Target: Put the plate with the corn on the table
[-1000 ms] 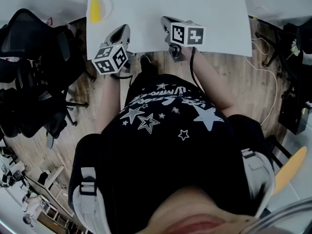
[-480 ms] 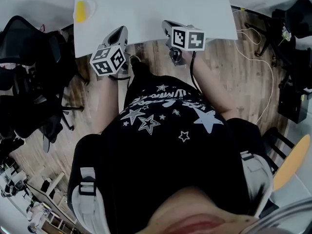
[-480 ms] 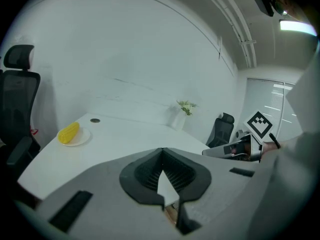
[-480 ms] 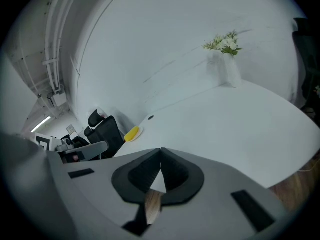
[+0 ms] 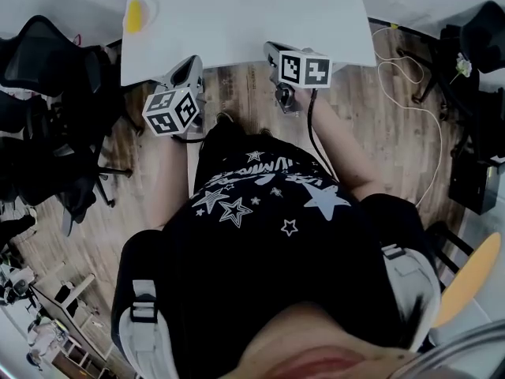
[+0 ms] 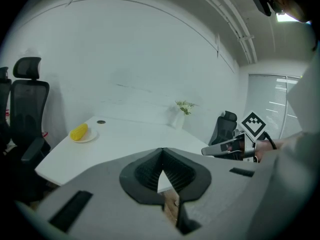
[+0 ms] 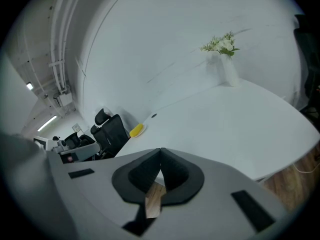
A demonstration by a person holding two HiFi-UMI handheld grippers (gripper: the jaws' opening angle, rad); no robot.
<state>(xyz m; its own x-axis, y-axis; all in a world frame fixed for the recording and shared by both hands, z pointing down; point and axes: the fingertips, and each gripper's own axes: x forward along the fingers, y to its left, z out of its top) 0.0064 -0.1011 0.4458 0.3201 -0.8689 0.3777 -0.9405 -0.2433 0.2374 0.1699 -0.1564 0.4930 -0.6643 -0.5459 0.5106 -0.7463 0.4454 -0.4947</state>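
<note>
A white desk [image 5: 252,22] stands on a wood-plank floor [image 5: 237,93] in a room with a plain white wall [image 6: 125,59]. Off the desk's left edge, black office chairs [image 5: 47,133] crowd the floor. The plate [image 6: 92,135] with the yellow corn [image 6: 78,131] lies on the desk close to its left edge, a little back from the near left corner. A small dark disc [image 6: 101,122] lies just behind it. The left tongs [image 6: 161,151] hang at the desk's near edge, well apart from the plate, tips pressed together with nothing between them. The right tongs [image 7: 160,151] hang further right along the same edge, likewise closed and empty. At the desk's far edge, by the wall, stands a white vase [image 7: 229,71] of small flowers. Right of the desk a white cable [image 5: 438,140] loops over the floor and another dark chair [image 6: 223,126] stands there. Pipes [image 6: 235,26] run along the ceiling above window blinds [image 6: 272,104].
</note>
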